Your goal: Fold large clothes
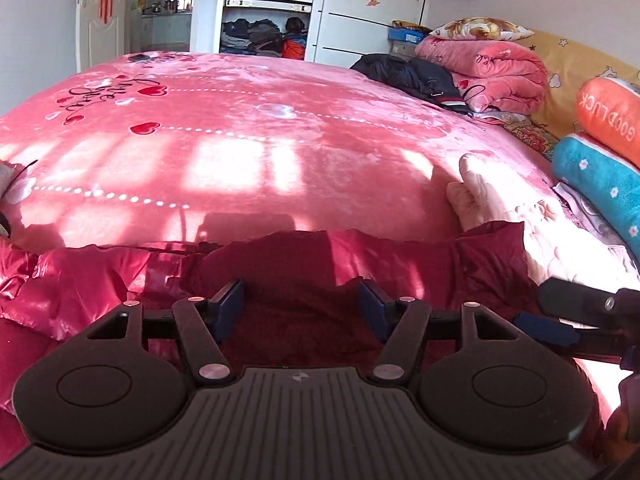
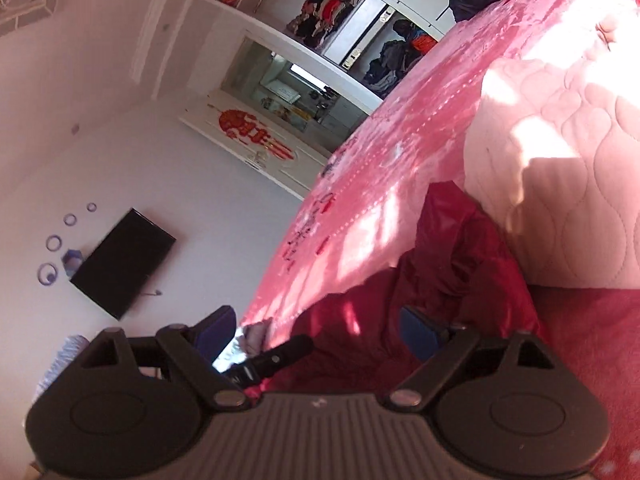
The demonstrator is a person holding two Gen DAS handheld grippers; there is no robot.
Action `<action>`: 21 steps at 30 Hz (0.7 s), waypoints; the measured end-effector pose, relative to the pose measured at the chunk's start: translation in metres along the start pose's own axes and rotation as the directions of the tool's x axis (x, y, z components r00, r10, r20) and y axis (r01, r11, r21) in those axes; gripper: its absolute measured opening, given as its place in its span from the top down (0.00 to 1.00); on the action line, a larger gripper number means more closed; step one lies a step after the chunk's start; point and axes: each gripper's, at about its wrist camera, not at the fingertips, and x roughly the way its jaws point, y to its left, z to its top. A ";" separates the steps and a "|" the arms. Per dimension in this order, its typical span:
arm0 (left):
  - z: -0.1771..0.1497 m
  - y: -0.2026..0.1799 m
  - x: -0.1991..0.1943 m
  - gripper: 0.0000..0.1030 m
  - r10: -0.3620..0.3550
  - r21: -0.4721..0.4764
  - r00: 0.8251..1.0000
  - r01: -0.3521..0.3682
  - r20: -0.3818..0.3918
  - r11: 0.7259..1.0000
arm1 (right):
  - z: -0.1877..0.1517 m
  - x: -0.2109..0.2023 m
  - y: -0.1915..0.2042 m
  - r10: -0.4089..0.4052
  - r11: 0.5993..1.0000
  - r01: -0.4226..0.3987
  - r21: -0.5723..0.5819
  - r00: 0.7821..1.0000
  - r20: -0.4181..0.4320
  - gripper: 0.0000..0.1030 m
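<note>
My left tool [image 1: 302, 300] hangs with its jaws wide apart over the dark red padded jacket [image 1: 280, 264], which lies spread along the near edge of the bed [image 1: 248, 128], pads clear of the cloth. My right tool [image 2: 320, 330] is tilted, jaws also spread, nothing gripped. The jacket's pale pink quilted lining [image 2: 560, 160] lies at the right.

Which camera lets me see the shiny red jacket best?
The left wrist view: the red jacket spreads across the bed's near edge in sunlight, quilting clear. The right wrist view is tilted and shows only a dark, shadowed, bunched part of it beside a pale quilted cloth.
</note>
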 end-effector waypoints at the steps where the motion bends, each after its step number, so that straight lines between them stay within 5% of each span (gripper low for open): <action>1: -0.001 0.003 0.004 0.26 0.001 -0.008 1.000 -0.001 -0.005 1.000 | -0.005 0.005 0.001 -0.054 0.998 0.054 -0.022 0.998 -0.016 0.15; 4: -0.004 0.015 0.018 0.20 -0.002 -0.045 1.000 0.002 -0.019 0.999 | -0.012 0.019 -0.004 -0.150 0.987 0.148 -0.061 0.988 -0.041 0.20; 9: -0.008 0.022 0.035 0.11 -0.006 -0.065 1.000 0.004 -0.029 0.998 | -0.016 0.025 -0.014 -0.179 0.983 0.176 -0.045 0.983 -0.046 0.23; 16: -0.011 0.020 0.030 0.11 0.016 -0.046 1.000 -0.017 -0.023 0.999 | -0.012 0.028 -0.021 -0.162 0.987 0.162 -0.012 0.986 -0.043 0.22; 21: -0.008 0.031 -0.019 0.10 0.009 -0.116 1.000 -0.007 0.020 0.993 | -0.009 0.012 -0.016 -0.113 0.994 0.113 0.004 0.994 -0.003 0.14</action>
